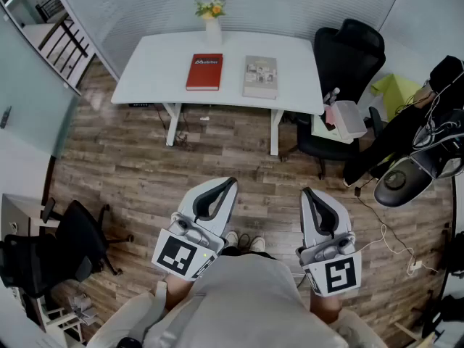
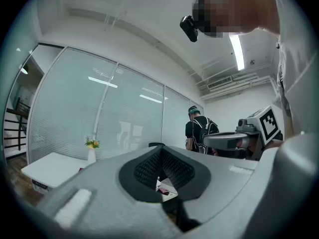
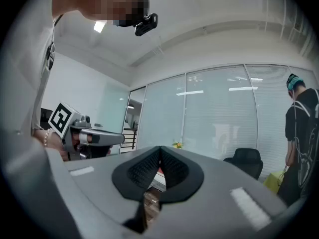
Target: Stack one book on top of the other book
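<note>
White is the table where the red book and the pale grey book lie flat side by side, a little apart, in front of a vase of flowers. Well away from them, the left gripper and the right gripper hover over the wooden floor close to the person's body, each with its jaws pressed together on nothing.

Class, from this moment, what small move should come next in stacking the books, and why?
Probably step toward the table: the red book and grey book lie apart on it, while the left gripper and right gripper, both shut and empty, hang near the body, far short of it.
</note>
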A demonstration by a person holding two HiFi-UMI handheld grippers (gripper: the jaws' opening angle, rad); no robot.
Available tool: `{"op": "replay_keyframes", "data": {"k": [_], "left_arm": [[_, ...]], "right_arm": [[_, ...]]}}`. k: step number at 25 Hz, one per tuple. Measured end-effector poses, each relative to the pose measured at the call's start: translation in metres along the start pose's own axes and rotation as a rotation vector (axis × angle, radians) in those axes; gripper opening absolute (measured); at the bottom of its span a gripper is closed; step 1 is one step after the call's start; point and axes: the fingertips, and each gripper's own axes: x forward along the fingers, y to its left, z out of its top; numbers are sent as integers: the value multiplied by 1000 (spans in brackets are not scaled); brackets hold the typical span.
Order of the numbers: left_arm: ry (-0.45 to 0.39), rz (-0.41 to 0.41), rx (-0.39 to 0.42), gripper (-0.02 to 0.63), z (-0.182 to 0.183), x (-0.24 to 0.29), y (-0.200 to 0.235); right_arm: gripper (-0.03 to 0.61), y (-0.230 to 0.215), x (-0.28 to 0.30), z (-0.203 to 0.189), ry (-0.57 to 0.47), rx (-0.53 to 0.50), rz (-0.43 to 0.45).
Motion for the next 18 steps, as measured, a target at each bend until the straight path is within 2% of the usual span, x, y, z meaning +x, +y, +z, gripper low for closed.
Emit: {"op": "replay_keyframes", "data": {"k": [8, 14, 18], "left_arm": [[5, -7, -10, 2, -3, -25, 22], [18, -10, -13, 2, -9, -45, 34], [14, -1, -22, 2, -9, -47, 41]], "right_arm": [[6, 19, 12, 1, -15, 38, -55], [6, 48, 21, -3, -10, 51, -39], [6, 52, 30, -7, -3, 55, -26]]}}
